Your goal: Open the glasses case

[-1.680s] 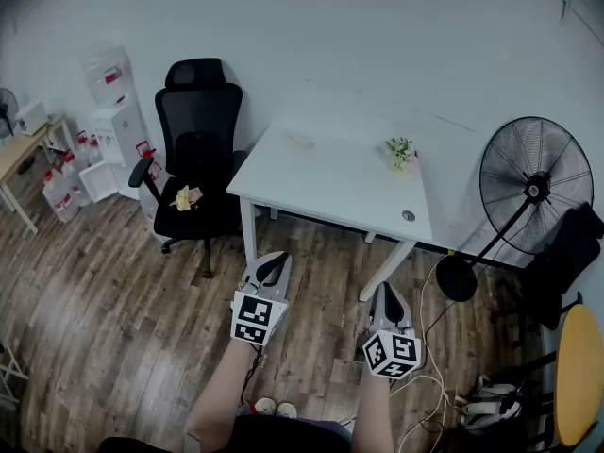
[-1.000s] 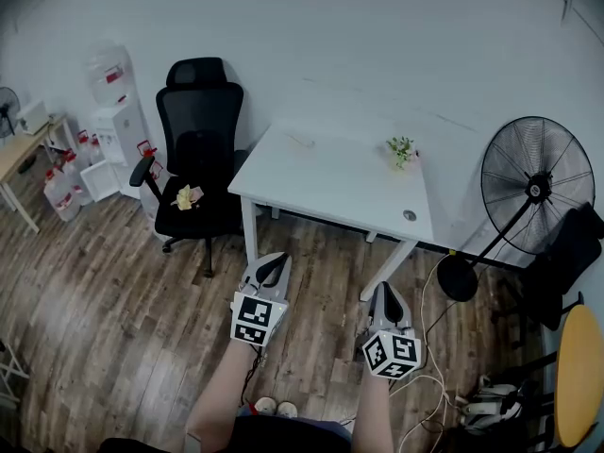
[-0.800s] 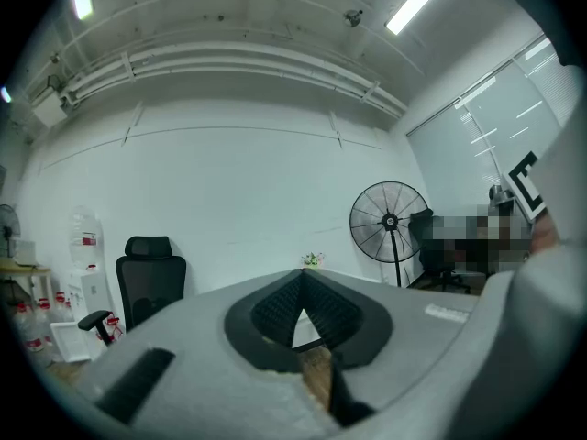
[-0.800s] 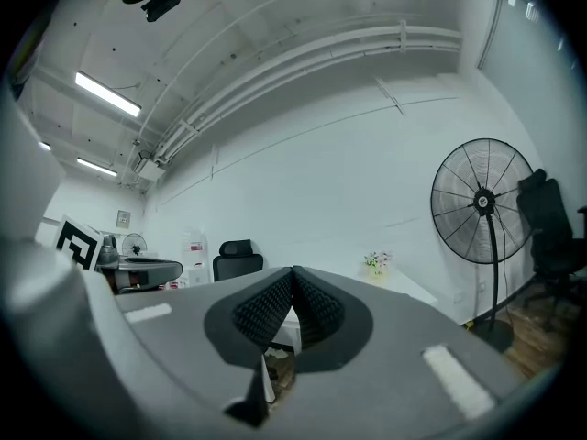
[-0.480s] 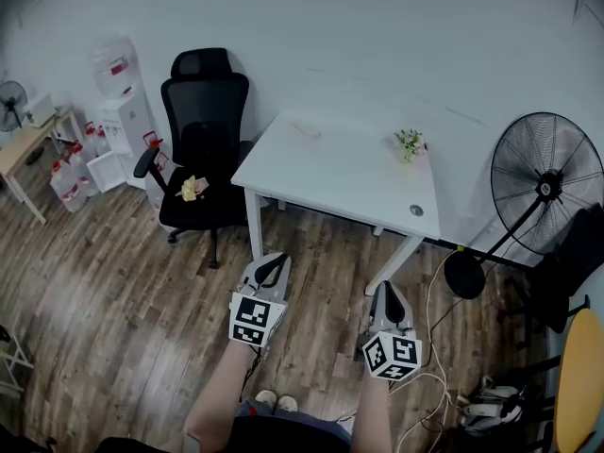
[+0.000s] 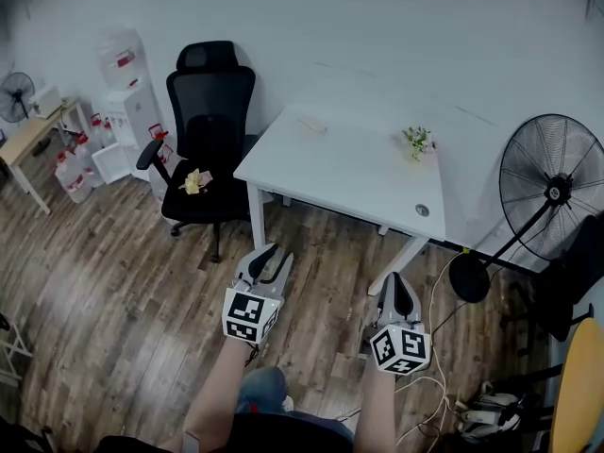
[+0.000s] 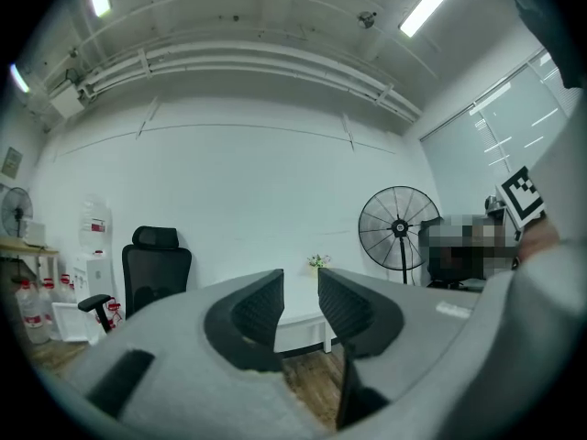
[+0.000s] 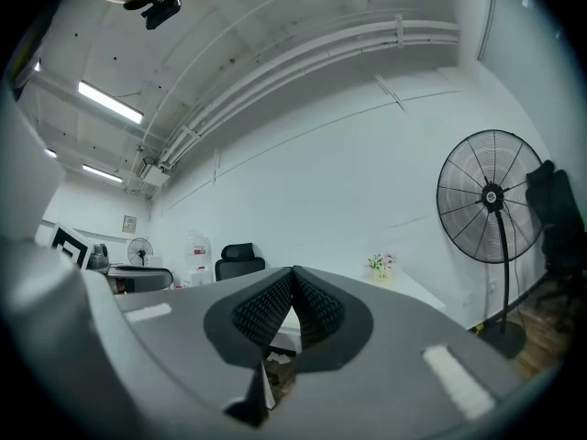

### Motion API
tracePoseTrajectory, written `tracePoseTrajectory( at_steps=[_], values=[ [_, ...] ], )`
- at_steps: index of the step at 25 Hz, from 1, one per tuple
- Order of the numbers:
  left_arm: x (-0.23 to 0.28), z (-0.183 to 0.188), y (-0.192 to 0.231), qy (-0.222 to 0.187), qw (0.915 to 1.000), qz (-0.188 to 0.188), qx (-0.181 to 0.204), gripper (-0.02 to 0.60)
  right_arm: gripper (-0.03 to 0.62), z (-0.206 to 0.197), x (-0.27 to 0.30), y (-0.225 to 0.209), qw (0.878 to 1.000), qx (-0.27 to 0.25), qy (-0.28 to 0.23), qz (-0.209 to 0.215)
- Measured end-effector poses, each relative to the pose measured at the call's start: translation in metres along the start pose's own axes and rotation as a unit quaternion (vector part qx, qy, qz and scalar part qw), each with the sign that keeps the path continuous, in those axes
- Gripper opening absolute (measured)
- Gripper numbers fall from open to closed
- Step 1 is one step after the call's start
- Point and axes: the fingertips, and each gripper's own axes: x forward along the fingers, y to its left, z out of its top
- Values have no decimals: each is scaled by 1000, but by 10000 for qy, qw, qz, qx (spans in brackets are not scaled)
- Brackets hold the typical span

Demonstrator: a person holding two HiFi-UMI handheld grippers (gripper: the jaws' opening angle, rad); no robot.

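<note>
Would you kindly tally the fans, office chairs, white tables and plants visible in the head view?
Fans: 2 (pedestal fan, small fan)
Black office chair: 1
White table: 1
Small plant: 1
Total: 5

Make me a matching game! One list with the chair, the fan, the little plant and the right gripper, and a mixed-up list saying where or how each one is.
Things:
1. office chair
2. standing fan
3. little plant
4. right gripper

Where or how:
a. jaws together
b. on the white table
c. right of the table
d. left of the table

Pairs: 1-d, 2-c, 3-b, 4-a
</note>
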Motion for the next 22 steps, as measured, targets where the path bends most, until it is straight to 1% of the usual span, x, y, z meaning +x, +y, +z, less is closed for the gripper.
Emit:
tracePoseTrajectory(
  at_steps=[6, 14, 18, 22],
  values=[
    [21, 7, 11, -50, 10000, 53, 20, 137, 8, 4, 26, -13, 10000, 25, -29, 37],
    [64, 8, 43, -134, 9997, 166, 91, 140, 8, -1, 71, -27, 10000, 15, -71, 53],
    [101, 2, 69, -185, 9995, 223, 86, 139, 8, -7, 108, -36, 9999, -28, -140, 1],
    [160, -12, 99, -152, 9998, 46, 81, 140, 8, -20, 163, -53, 9998, 6, -170, -137]
  ],
)
